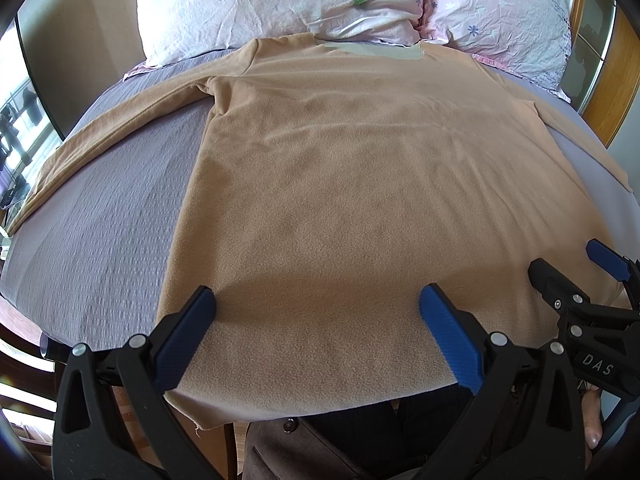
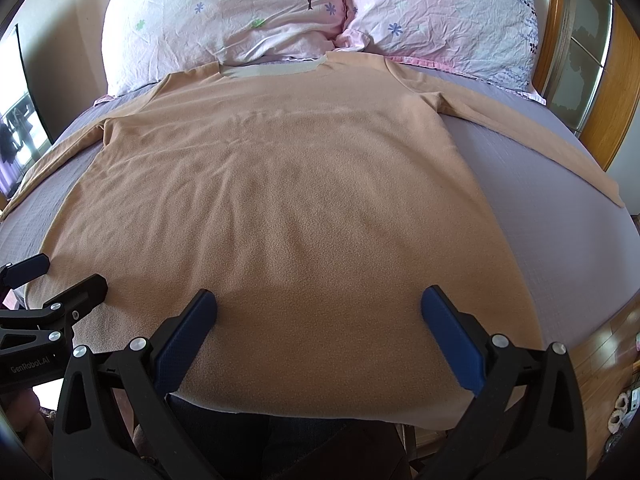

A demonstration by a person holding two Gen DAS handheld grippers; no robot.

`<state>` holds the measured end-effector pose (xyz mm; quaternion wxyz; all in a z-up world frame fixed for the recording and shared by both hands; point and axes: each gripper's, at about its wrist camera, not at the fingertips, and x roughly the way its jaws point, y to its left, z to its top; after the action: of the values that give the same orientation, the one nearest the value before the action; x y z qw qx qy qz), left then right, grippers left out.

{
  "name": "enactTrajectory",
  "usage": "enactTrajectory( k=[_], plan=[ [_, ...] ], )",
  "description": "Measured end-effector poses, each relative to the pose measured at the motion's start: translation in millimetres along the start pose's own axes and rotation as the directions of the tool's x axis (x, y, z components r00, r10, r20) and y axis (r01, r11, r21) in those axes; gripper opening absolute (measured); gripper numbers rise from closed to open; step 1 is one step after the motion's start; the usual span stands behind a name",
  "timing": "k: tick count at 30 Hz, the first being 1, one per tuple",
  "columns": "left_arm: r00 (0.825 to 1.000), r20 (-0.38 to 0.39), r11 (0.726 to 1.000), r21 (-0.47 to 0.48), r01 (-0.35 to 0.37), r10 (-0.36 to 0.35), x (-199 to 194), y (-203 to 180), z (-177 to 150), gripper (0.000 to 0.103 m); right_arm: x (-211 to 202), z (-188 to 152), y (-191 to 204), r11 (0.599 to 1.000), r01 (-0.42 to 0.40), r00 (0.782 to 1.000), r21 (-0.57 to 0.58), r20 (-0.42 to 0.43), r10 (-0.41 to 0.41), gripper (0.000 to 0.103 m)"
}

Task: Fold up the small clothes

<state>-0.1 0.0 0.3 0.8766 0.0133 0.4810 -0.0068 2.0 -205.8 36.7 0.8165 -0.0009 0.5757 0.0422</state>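
Observation:
A tan long-sleeved fleece top (image 1: 340, 184) lies flat on the bed, neck toward the pillows, hem hanging over the near edge; it also shows in the right wrist view (image 2: 288, 200). Its sleeves spread out to the left (image 1: 100, 128) and right (image 2: 540, 140). My left gripper (image 1: 318, 300) is open and empty above the hem's left part. My right gripper (image 2: 320, 300) is open and empty above the hem's right part. Each gripper shows at the edge of the other's view: the right gripper (image 1: 576, 272) and the left gripper (image 2: 60, 276).
The bed has a grey-lilac sheet (image 1: 104, 216). Two floral pillows (image 2: 224, 12) (image 2: 440, 12) lie at the head. A wooden headboard (image 2: 560, 32) stands at the right. Wooden floor (image 2: 600, 364) lies beyond the bed's right edge.

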Motion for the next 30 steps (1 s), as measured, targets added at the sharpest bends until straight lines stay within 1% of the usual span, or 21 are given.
enactTrajectory(
  k=[18,19,21,22,24,25,26,27,28,29,30],
  plan=[
    [1.000,0.002,1.000,0.000,0.000,0.000,0,0,0,0.101,1,0,0,1.000,0.000,1.000,-0.002,-0.006,0.000,0.102],
    [1.000,0.003,1.000,0.001,0.000,0.000,0,0,0,0.101,1,0,0,1.000,-0.003,1.000,-0.004,0.001,0.003,0.102],
    [1.000,0.014,1.000,0.008,0.003,-0.003,0,0,0,0.101,1,-1,-1,0.999,-0.025,0.999,-0.023,0.046,0.026,0.102],
    [1.000,0.024,1.000,0.013,0.008,-0.008,-1,1,-1,0.101,2,1,-7,0.998,-0.057,0.996,-0.035,0.062,0.059,0.102],
    [0.999,0.048,1.000,0.022,0.015,-0.016,-4,2,-4,0.101,0,9,-27,0.995,-0.098,0.992,0.011,0.079,0.096,0.102],
    [0.998,0.059,1.000,0.026,0.015,-0.016,-4,2,-5,0.101,-5,19,-52,0.991,-0.108,0.989,0.083,0.110,0.098,0.102],
    [0.997,0.075,0.999,0.036,0.016,-0.018,-5,2,-3,0.101,-12,31,-82,0.980,-0.102,0.986,0.169,0.146,0.077,0.102],
    [0.997,0.079,0.999,0.039,0.019,-0.022,-2,3,-3,0.101,-16,38,-105,0.968,-0.097,0.984,0.232,0.169,0.058,0.102],
    [0.996,0.083,0.999,0.039,0.026,-0.029,0,2,0,0.101,-20,49,-143,0.937,-0.089,0.981,0.338,0.192,0.024,0.102],
    [0.995,0.093,0.999,0.032,0.031,-0.034,1,5,3,0.101,-21,57,-178,0.898,-0.077,0.981,0.433,0.192,-0.008,0.098],
    [0.994,0.108,0.999,0.025,0.030,-0.033,-1,9,5,0.101,-20,61,-210,0.853,-0.056,0.984,0.520,0.173,-0.040,0.093]
  ],
)
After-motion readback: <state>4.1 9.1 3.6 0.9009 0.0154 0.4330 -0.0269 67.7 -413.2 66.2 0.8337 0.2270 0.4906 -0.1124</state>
